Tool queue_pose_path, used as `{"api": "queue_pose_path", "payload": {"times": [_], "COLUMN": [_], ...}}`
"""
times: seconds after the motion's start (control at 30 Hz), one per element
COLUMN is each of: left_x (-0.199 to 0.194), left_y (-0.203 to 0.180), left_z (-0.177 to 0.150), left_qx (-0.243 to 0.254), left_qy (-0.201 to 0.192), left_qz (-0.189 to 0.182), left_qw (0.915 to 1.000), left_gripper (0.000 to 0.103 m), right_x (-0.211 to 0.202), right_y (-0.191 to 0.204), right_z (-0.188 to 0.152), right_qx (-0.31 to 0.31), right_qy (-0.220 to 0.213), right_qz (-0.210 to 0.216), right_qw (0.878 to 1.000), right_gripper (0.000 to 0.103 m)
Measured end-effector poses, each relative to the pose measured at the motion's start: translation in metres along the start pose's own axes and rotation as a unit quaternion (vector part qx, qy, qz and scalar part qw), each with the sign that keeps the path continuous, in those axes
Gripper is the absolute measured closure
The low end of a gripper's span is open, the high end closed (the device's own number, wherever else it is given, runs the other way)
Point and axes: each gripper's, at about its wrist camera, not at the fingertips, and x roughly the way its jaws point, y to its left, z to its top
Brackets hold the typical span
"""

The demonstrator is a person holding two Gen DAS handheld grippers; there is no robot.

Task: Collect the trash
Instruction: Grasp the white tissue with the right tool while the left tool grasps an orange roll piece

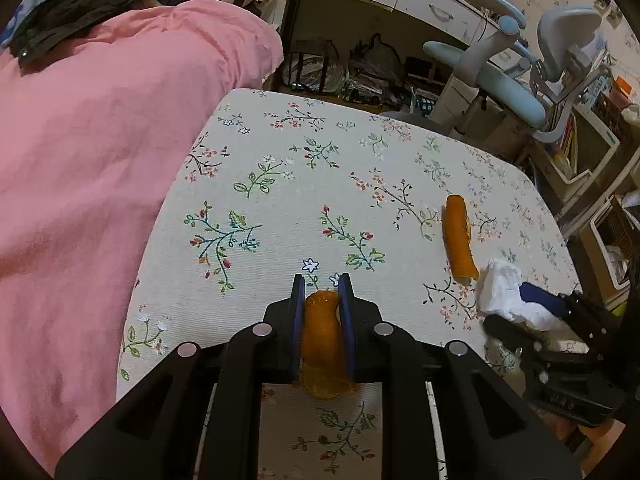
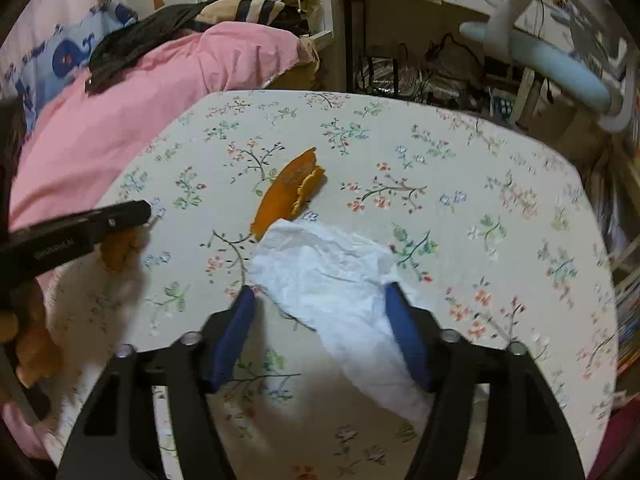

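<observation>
On the floral-print tablecloth (image 1: 280,152), my left gripper (image 1: 323,292) is clamped on a curled orange strip of fruit peel (image 1: 320,336), light and limp, pinched across its middle. My right gripper (image 2: 320,300) stands apart around a crumpled white tissue (image 2: 332,272), soft and weightless; I judge its bunched centre is best. Another orange peel strip (image 2: 288,194) lies just beyond, touching the tissue.

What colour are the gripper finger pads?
Dark blue pads, clearest in the right wrist view.
</observation>
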Motion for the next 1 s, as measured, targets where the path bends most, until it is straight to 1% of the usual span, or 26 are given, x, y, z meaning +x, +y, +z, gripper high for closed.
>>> {"api": "queue_pose_path", "payload": {"times": [0.03,0.07,0.1,0.13,0.17,0.23,0.37,0.47,0.53,0.6,0.7,0.73,0.77,0.83,0.93,0.97,1.0], "left_x": [0.0,-0.001,-0.004,-0.007,-0.01,-0.018,-0.028,-0.031,-0.03,-0.029,-0.019,-0.016,-0.015,-0.014,-0.011,-0.01,-0.009], "left_y": [-0.001,-0.001,0.0,0.002,0.005,0.013,0.033,0.039,0.037,0.036,0.03,0.028,0.025,0.02,0.013,0.01,0.007], "left_z": [0.0,0.001,0.002,0.003,0.003,0.005,0.008,0.008,0.008,0.007,0.004,0.002,0.0,-0.001,-0.003,-0.004,-0.005], "left_qx": [0.002,0.003,0.003,0.004,0.004,0.0,-0.022,-0.022,-0.004,0.001,0.013,0.017,0.021,0.025,0.028,0.035,0.043], "left_qy": [0.001,0.002,0.002,0.001,-0.001,-0.004,-0.005,-0.009,-0.004,0.006,0.037,0.044,0.043,0.039,0.031,0.03,0.031], "left_qz": [0.002,0.0,-0.005,-0.008,-0.009,-0.01,-0.013,-0.011,0.002,0.009,0.02,0.023,0.028,0.045,0.054,0.054,0.054], "left_qw": [1.0,1.0,1.0,1.0,1.0,0.9999,0.9997,0.9997,1.0,0.9999,0.999,0.9986,0.9985,0.9979,0.9977,0.9974,0.9971], "left_gripper": [0.087,0.087,0.087,0.087,0.087,0.087,0.087,0.086,0.08,0.061,0.055,0.055,0.053,0.052,0.053,0.059,0.074], "right_x": [-0.001,-0.002,-0.002,-0.002,-0.004,-0.009,-0.027,-0.035,-0.036,-0.034,-0.029,-0.027,-0.026,-0.025,-0.025,-0.025,-0.026], "right_y": [-0.001,-0.007,-0.012,-0.02,-0.025,-0.025,-0.023,-0.023,-0.024,-0.025,-0.027,-0.027,-0.026,-0.023,-0.02,-0.02,-0.019], "right_z": [0.0,0.001,0.002,0.003,0.002,0.001,-0.003,-0.004,-0.007,-0.01,-0.014,-0.015,-0.016,-0.017,-0.018,-0.018,-0.018], "right_qx": [-0.003,0.004,0.014,0.03,0.04,0.043,0.044,0.058,0.063,0.07,0.074,0.076,0.074,0.069,0.065,0.065,0.066], "right_qy": [-0.001,-0.002,0.0,0.004,0.007,0.005,-0.004,-0.005,0.0,0.008,0.019,0.022,0.024,0.027,0.03,0.031,0.031], "right_qz": [-0.004,-0.001,0.005,0.017,0.026,0.029,0.052,0.082,0.095,0.109,0.117,0.12,0.121,0.121,0.124,0.126,0.127], "right_qw": [1.0,1.0,1.0,0.999,0.999,0.999,0.998,0.995,0.994,0.992,0.99,0.99,0.99,0.99,0.99,0.989,0.989], "right_gripper": [0.066,0.072,0.086,0.095,0.095,0.096,0.096,0.096,0.096,0.096,0.096,0.096,0.096,0.096,0.096,0.096,0.096]}}
